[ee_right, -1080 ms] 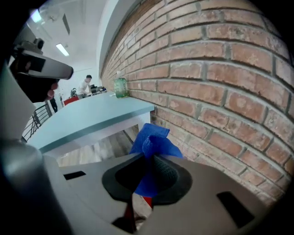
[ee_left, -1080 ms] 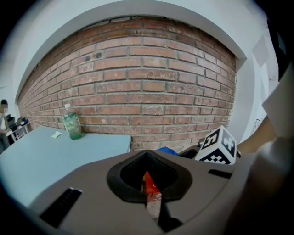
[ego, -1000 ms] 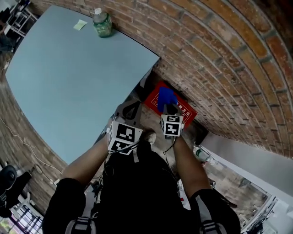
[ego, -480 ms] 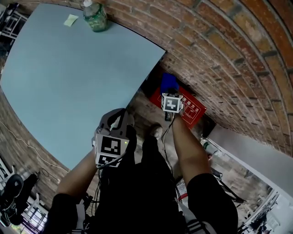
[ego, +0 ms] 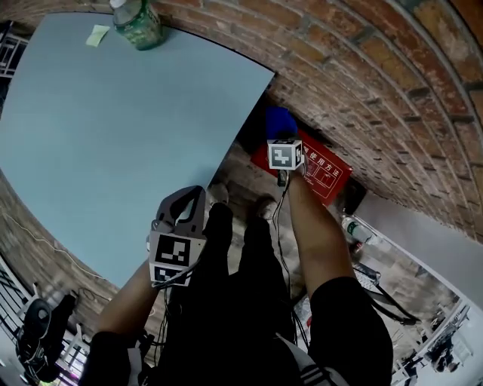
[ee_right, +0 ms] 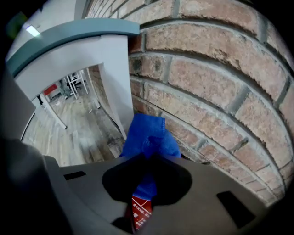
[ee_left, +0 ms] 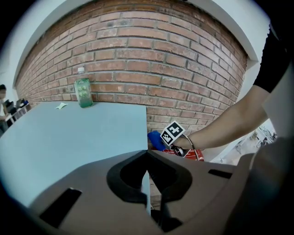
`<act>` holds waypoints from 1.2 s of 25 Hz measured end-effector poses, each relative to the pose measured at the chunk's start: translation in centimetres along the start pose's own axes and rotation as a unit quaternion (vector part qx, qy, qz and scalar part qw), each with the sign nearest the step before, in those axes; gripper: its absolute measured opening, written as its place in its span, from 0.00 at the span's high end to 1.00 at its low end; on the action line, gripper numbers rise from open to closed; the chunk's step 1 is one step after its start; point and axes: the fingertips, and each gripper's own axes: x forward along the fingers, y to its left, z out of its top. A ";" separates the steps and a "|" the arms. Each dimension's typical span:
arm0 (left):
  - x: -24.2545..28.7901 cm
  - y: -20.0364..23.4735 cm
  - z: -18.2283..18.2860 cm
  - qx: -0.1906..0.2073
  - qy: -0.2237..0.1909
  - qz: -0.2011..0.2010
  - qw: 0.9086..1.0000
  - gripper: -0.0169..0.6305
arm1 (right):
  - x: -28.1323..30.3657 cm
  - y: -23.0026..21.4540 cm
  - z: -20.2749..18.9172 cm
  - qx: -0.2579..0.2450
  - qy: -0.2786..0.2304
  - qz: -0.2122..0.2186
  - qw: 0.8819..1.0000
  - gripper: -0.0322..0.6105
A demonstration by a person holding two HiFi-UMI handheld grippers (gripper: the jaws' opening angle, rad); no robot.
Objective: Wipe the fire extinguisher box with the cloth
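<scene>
The red fire extinguisher box (ego: 326, 173) lies low against the brick wall, just past the table's corner; a strip of it (ee_right: 139, 212) shows through the right jaws. My right gripper (ego: 281, 136) is shut on the blue cloth (ego: 279, 121), whose bunched end (ee_right: 149, 135) sticks out toward the bricks over the box's left end. My left gripper (ego: 187, 200) hangs back near the person's legs beside the table edge, jaws shut and empty (ee_left: 147, 153). From there I see the cloth (ee_left: 155, 140) and the box (ee_left: 184, 153).
A pale blue table (ego: 113, 128) fills the left, with a green bottle (ego: 136, 22) and a yellow note (ego: 98, 35) at its far edge. The brick wall (ego: 377, 83) runs behind the box. A plastic bottle (ego: 353, 226) lies on the floor at the right.
The right gripper with the cloth has moved forward over the box toward the wall. The left gripper has drawn back toward the body.
</scene>
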 end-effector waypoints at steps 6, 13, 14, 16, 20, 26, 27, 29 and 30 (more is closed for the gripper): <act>1.0 0.4 0.7 0.008 -0.002 -0.017 1.000 0.96 | 0.2 -1.8 -1.0 0.041 -0.002 -0.019 0.999 0.88; 2.5 -2.1 0.7 -0.007 -0.004 -0.025 1.000 0.96 | -1.0 -5.0 -2.6 0.034 0.004 -0.040 0.999 0.88; 2.6 -2.5 0.7 -0.005 -0.003 -0.025 1.000 0.96 | -1.2 -5.6 -3.2 0.037 0.005 -0.042 0.998 0.88; 3.1 -3.5 0.8 -0.005 0.001 -0.026 1.000 0.96 | -1.4 -6.8 -4.6 0.050 0.008 -0.044 0.998 0.88; 4.1 -6.0 0.8 -0.017 0.015 -0.035 0.999 0.96 | -2.6 -10.0 -7.5 0.075 0.023 -0.053 0.996 0.88; 5.5 -9.6 1.2 0.003 0.021 -0.048 0.999 0.96 | -4.4 -15.9 -11.5 0.091 0.039 -0.080 0.992 0.88; 5.7 -10.2 1.3 0.005 0.022 -0.049 0.999 0.96 | -4.7 -16.7 -12.2 0.098 0.041 -0.083 0.991 0.88; 6.1 -11.3 1.5 0.011 0.022 -0.052 0.998 0.96 | -5.2 -18.5 -13.4 0.106 0.045 -0.091 0.989 0.88; 6.2 -11.9 1.6 0.015 0.023 -0.054 0.998 0.96 | -5.4 -19.4 -13.9 0.107 0.043 -0.095 0.989 0.88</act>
